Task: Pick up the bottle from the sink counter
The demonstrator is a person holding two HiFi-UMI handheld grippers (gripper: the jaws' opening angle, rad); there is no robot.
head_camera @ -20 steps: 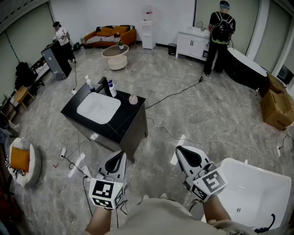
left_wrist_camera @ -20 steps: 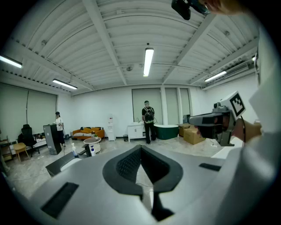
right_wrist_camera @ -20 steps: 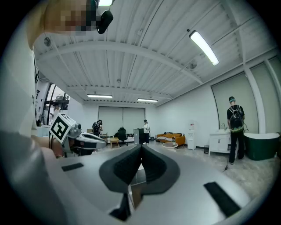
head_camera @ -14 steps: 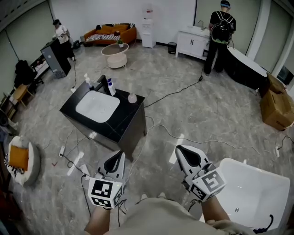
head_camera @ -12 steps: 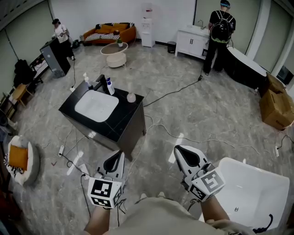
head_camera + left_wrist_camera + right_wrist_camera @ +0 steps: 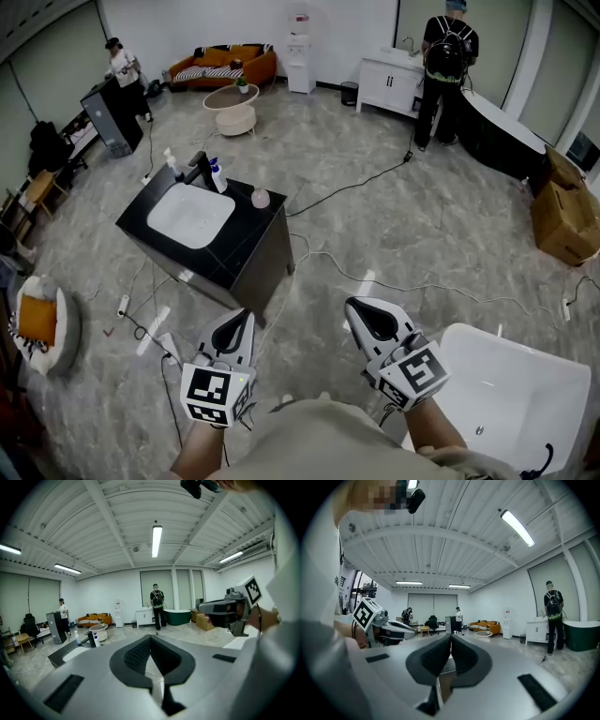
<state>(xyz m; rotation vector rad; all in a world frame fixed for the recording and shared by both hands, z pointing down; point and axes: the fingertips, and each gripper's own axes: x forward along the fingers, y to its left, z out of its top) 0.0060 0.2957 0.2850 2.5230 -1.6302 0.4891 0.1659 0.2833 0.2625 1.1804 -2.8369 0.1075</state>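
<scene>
A black sink counter (image 6: 246, 246) with a white basin stands on the floor ahead and to my left. Along its far edge are a clear spray bottle (image 6: 169, 161), a white-and-blue pump bottle (image 6: 217, 175) beside the black faucet (image 6: 199, 167), and a small round pinkish bottle (image 6: 261, 197). My left gripper (image 6: 247, 315) and right gripper (image 6: 353, 305) are held low in front of me, well short of the counter, both shut and empty. In the left gripper view the shut gripper (image 6: 150, 637) points toward the counter (image 6: 60, 652). The right gripper (image 6: 450, 636) points level across the room.
A white bathtub (image 6: 511, 394) sits near my right side. Cables (image 6: 375, 277) trail across the floor, and a power strip (image 6: 155, 336) lies left of my feet. A person with a backpack (image 6: 443, 56) stands by a white vanity (image 6: 392, 86). Cardboard boxes (image 6: 562, 220) are at the right.
The counter sits slightly higher and further left in the head view. My right gripper has drifted a little to the left. Both grippers stay shut.
</scene>
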